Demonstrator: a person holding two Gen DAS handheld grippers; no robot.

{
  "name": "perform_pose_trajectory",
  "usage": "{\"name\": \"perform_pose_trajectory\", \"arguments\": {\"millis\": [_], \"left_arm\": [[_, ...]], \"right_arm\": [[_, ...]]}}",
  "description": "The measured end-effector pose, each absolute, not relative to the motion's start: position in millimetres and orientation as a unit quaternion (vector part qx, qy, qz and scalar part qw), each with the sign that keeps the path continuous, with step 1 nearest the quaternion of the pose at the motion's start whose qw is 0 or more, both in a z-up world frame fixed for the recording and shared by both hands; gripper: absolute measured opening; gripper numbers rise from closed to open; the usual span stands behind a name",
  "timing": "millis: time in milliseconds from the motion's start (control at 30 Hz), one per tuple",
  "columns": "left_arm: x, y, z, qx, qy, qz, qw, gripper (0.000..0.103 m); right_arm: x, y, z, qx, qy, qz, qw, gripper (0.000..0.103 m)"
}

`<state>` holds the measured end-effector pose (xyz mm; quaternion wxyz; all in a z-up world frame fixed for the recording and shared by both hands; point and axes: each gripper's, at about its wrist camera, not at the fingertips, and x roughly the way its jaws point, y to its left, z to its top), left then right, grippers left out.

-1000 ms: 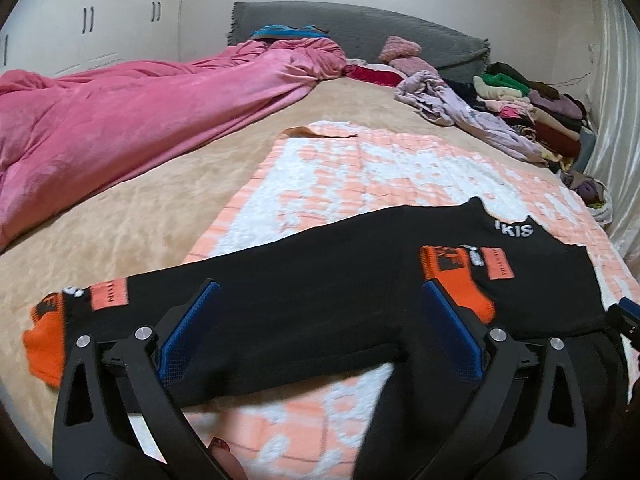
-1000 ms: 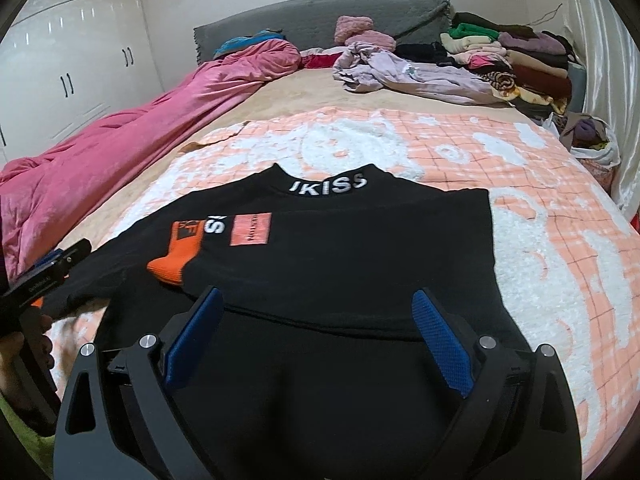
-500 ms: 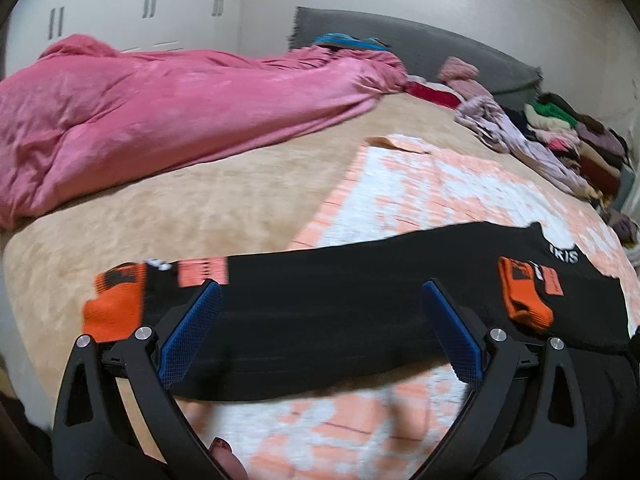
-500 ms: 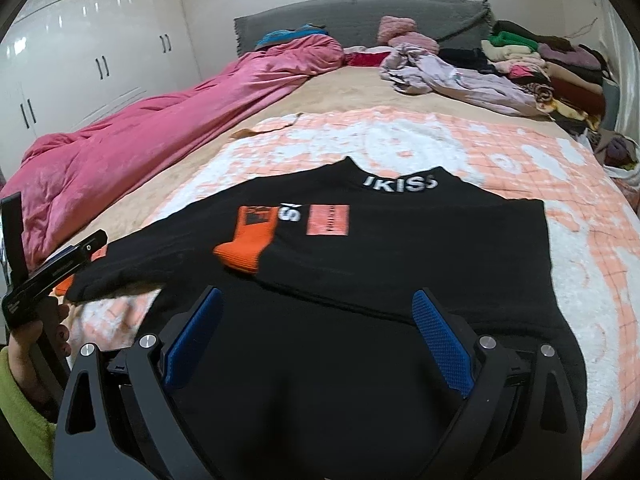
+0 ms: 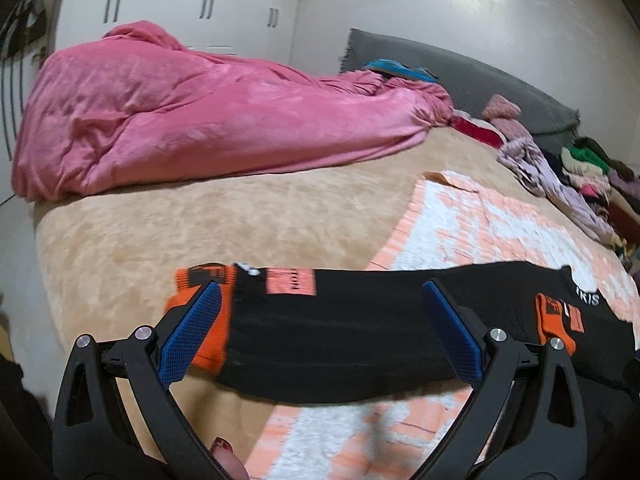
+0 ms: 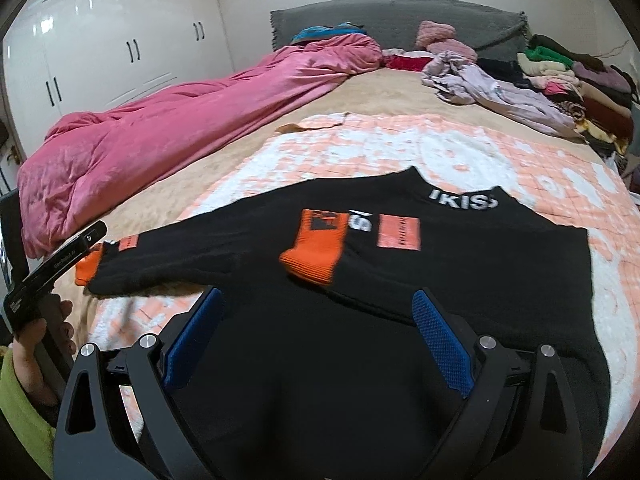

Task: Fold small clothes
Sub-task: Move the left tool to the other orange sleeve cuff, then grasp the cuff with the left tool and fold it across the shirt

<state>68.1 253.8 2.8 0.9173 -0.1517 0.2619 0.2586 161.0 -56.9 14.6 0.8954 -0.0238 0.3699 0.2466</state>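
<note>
A black sweater (image 6: 460, 264) with orange cuffs and white collar lettering lies flat on an orange-and-white blanket (image 6: 400, 148). One sleeve is folded across the chest, its orange cuff (image 6: 316, 248) on the body. The other sleeve (image 5: 360, 320) stretches out to the left, its orange cuff (image 5: 208, 320) lying on the beige bedspread. My left gripper (image 5: 320, 332) is open and empty, just above that outstretched sleeve; it also shows at the left edge of the right wrist view (image 6: 56, 264). My right gripper (image 6: 316, 332) is open and empty over the sweater's lower body.
A pink duvet (image 5: 180, 120) is bunched along the bed's left side. Loose and stacked clothes (image 6: 560, 76) lie at the far right by the grey headboard (image 6: 400, 16). White wardrobes (image 6: 112, 44) stand to the left. The bed's left edge (image 5: 44, 264) is near the sleeve cuff.
My left gripper has swung left along the outstretched sleeve toward its orange cuff. My right gripper has turned slightly left over the sweater body. Both stay open.
</note>
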Motion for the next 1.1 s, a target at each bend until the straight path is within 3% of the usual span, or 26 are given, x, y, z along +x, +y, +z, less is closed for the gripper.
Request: {"name": "perform_pose_trajectory", "arguments": {"millis": [500,833,933,1000,1067,1100], "left_arm": [[44,317,-27,-0.288,0.28,0.328,0.855,0.094],[62,328,-47,-0.295,0.323,0.325,0.839,0.092],[63,328,-49,-0.295,0.324,0.317,0.841,0.076],[63,327,-48,-0.298,0.321,0.307,0.845,0.06],[64,327,-48,-0.301,0.32,0.298,0.847,0.033],[64,327,-48,-0.303,0.318,0.293,0.849,0.026]], "right_arm": [[161,-4,8,-0.026,0.374,0.277,0.885,0.095],[165,2,-3,-0.027,0.378,0.277,0.883,0.095],[169,3,-7,-0.03,0.381,0.272,0.883,0.095],[173,4,-11,-0.037,0.384,0.265,0.884,0.095],[179,3,-17,-0.04,0.392,0.252,0.884,0.095],[181,2,-18,-0.038,0.395,0.249,0.884,0.095]]}}
